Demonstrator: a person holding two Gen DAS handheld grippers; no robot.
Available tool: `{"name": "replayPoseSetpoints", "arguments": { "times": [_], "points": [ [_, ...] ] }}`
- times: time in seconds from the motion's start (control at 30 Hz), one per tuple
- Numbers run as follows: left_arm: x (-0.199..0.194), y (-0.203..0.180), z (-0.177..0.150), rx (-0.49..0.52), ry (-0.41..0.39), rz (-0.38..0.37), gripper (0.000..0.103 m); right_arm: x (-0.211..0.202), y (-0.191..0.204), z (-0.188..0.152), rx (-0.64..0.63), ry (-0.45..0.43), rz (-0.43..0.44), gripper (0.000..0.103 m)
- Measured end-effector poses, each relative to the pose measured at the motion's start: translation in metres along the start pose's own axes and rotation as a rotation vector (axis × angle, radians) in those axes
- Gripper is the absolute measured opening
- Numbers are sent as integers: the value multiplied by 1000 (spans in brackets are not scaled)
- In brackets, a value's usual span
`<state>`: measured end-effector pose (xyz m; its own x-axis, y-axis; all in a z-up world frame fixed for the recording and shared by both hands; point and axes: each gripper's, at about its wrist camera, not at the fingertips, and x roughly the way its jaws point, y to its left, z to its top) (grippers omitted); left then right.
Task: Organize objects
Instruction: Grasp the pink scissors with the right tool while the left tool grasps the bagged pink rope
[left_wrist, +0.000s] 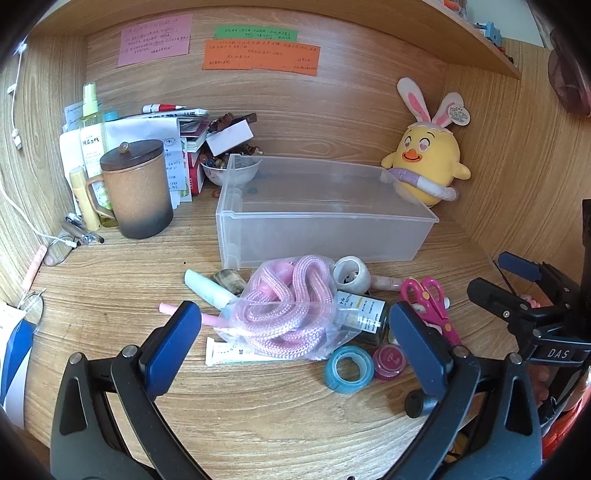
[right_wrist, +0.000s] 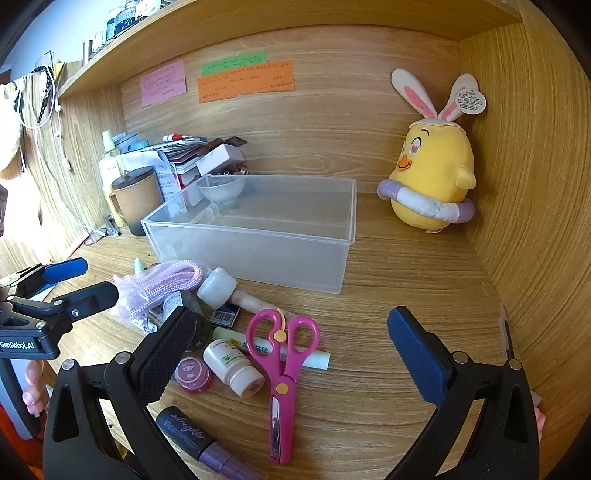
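An empty translucent plastic bin (left_wrist: 321, 218) (right_wrist: 258, 236) stands on the wooden desk. In front of it lies a pile: a bagged pink rope (left_wrist: 288, 310) (right_wrist: 166, 284), pink scissors (right_wrist: 282, 363) (left_wrist: 432, 306), a blue tape roll (left_wrist: 347, 369), a pink round jar (left_wrist: 388, 362) (right_wrist: 192, 373), a small white bottle (right_wrist: 232, 365) and a dark tube (right_wrist: 199, 443). My left gripper (left_wrist: 295, 332) is open, its jaws either side of the bagged rope. My right gripper (right_wrist: 291, 343) is open over the scissors and holds nothing.
A yellow chick plush (left_wrist: 424, 162) (right_wrist: 432, 177) sits at the back right corner. A brown lidded mug (left_wrist: 136, 188), a spray bottle (left_wrist: 92, 125), stacked papers and a bowl of beads (left_wrist: 229, 170) crowd the back left. Glasses (left_wrist: 55, 251) lie at the left.
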<state>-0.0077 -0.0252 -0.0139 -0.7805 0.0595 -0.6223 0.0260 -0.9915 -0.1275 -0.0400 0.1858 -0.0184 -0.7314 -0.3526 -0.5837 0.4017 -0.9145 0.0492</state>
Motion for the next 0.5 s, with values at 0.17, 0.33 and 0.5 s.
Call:
{"name": "replayPoseSetpoints", "arguments": {
  "times": [0.17, 0.33, 0.5],
  "points": [
    [0, 6, -12, 14, 14, 23, 103, 1, -5, -10, -13, 20, -11, 103],
    [5, 9, -19, 40, 28, 49, 99, 9, -7, -21, -28, 74, -5, 92],
    [22, 3, -16, 103, 58, 44, 98, 23, -9, -32, -32, 154, 26, 75]
  ]
}}
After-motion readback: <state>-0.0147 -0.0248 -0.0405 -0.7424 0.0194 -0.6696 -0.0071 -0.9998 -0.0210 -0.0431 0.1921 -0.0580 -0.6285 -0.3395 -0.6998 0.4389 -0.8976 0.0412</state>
